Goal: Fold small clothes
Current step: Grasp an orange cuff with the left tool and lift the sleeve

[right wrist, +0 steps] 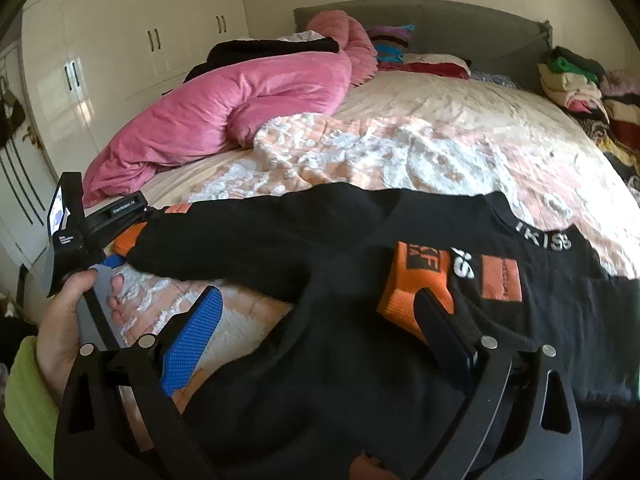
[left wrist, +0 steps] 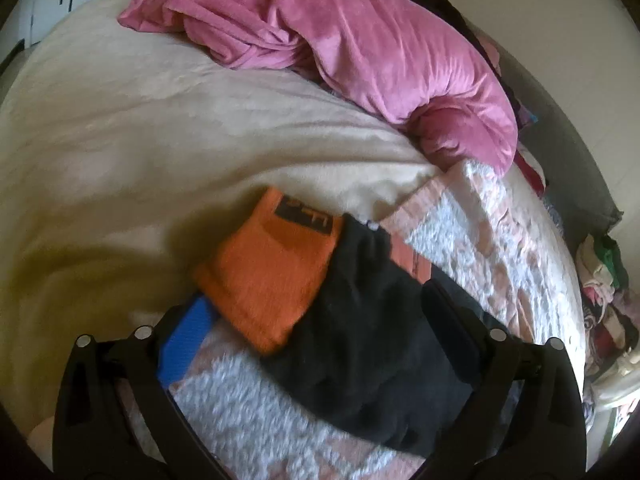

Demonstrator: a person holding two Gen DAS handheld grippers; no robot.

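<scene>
Sleeve-folding stage, by the look of it — black top (right wrist: 360,280) with orange cuffs spread flat across the near part of the bed, neckband lettering toward the right in the right wrist view. Left sleeve (right wrist: 248,236) stretched out sideways toward the left gripper (left wrist: 304,320), its orange cuff (left wrist: 268,268) lying between that gripper's fingers. Fingers there spread wide, blue pad (left wrist: 184,340) on one side, black fabric bunched against the other; nothing pinched, though whether the far finger touches cloth cannot be told. Right gripper (right wrist: 316,328) likewise wide apart over the chest of the top, blue-padded finger (right wrist: 196,336) resting near the fabric's edge, the other finger pressed close against the second orange cuff (right wrist: 412,292), already laid in over the front. No grip visible on either side.

Next move, judged from this: closing on the outstretched cuff and carrying it inward across the chest to match the other, then folding the body in half. Calls for pinching only the cuff layer — not the coverlet beneath — and for keeping the folded sleeve from sliding.

Surface soft and uneven: peach-and-white textured coverlet (right wrist: 400,152) over a cream sheet (left wrist: 160,120), likely to wrinkle and drag with the garment. Pink blanket (right wrist: 224,116) heaped further up the bed, grey headboard (right wrist: 460,28) behind, cream wardrobe doors (right wrist: 120,48) at left, stacked clothes (right wrist: 572,80) at the right edge.
</scene>
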